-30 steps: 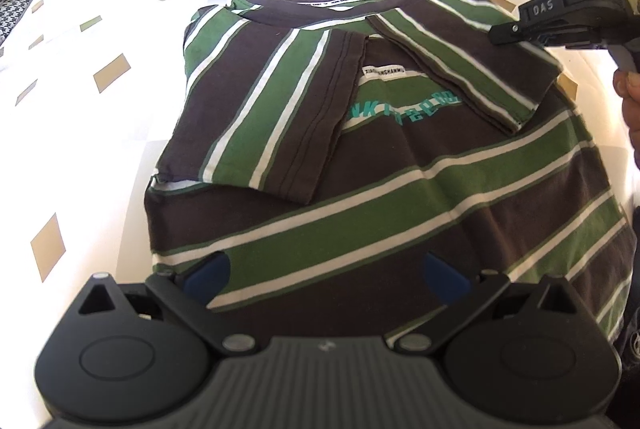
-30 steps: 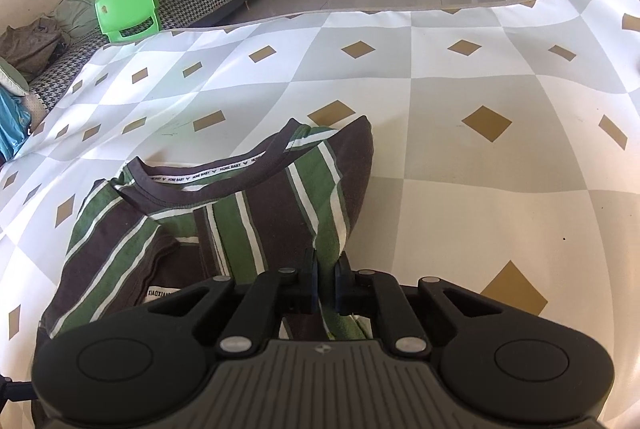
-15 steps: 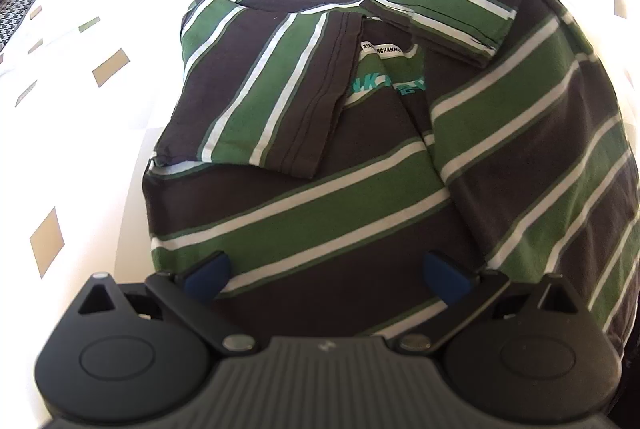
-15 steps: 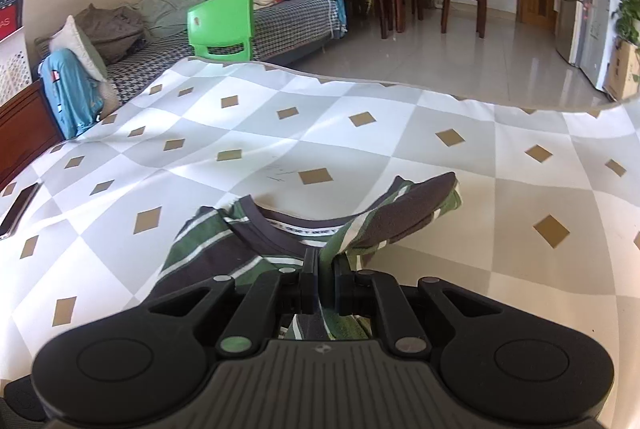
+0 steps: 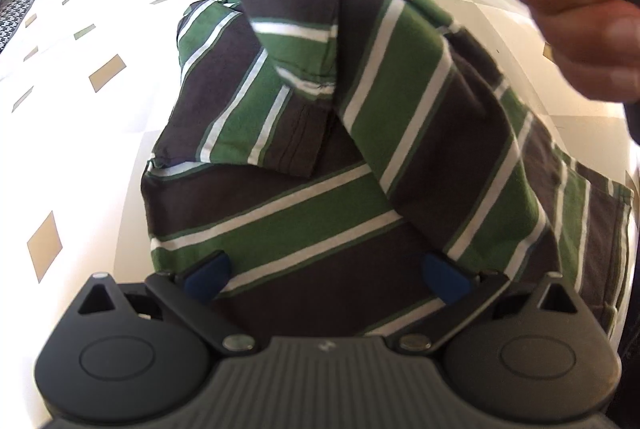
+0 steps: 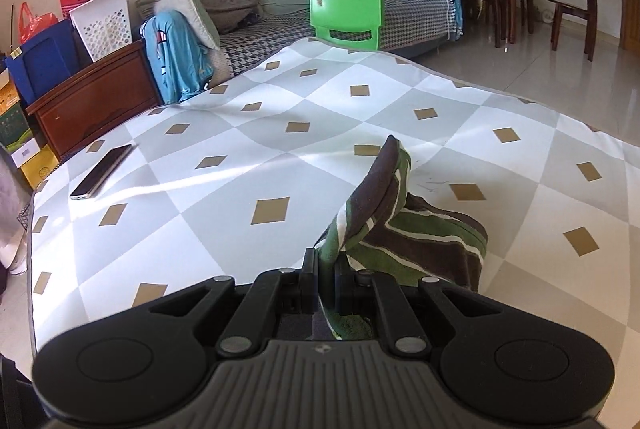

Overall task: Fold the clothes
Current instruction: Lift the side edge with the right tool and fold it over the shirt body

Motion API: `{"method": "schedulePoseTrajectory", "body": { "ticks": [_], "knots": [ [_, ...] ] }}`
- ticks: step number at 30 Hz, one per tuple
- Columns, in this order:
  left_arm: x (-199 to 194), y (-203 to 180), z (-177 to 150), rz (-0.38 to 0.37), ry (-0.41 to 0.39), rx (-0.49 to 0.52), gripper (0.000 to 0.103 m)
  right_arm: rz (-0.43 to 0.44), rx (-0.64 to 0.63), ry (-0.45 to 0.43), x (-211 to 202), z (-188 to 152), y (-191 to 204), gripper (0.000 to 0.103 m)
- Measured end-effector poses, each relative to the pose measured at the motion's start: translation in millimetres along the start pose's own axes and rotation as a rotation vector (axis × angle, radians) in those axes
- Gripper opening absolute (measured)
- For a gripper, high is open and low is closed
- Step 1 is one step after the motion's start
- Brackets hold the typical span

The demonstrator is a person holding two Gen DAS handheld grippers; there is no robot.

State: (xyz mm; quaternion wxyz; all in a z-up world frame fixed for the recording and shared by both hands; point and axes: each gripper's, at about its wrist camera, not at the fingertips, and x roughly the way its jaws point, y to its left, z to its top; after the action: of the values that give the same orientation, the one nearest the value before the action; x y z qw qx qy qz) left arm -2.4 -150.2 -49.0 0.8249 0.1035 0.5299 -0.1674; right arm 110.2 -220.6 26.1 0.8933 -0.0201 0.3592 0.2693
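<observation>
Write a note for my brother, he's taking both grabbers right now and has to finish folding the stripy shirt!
Right gripper: shut on the striped shirt, holding one side lifted above the rest.
Left gripper: open, its blue pads over the shirt's near edge, gripping nothing.
The shirt lies on the checked cover; a phone lies off at the cover's far edge.
Done: one sleeve is folded in.
Left: lay the lifted side across the middle, let go, smooth it, then probably fold the shirt in half.

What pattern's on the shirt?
Dark brown shirt with green and white stripes; clearest in the left wrist view.
</observation>
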Motion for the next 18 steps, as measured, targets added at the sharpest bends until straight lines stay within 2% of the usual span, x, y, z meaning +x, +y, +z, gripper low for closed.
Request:
{"method": "schedulePoseTrajectory", "body": {
  "ticks": [9, 13, 18],
  "knots": [
    [0, 0, 1, -0.002, -0.005, 0.003, 0.103, 0.076, 0.002, 0.078, 40, -8, 9, 0.012],
    [0, 1, 1, -0.002, -0.008, 0.004, 0.103, 0.118, 0.029, 0.105, 46, -9, 9, 0.031],
    [1, 1, 4, -0.001, -0.006, 0.002, 0.103, 0.152, 0.066, 0.114, 42, -7, 7, 0.036]
  ]
}}
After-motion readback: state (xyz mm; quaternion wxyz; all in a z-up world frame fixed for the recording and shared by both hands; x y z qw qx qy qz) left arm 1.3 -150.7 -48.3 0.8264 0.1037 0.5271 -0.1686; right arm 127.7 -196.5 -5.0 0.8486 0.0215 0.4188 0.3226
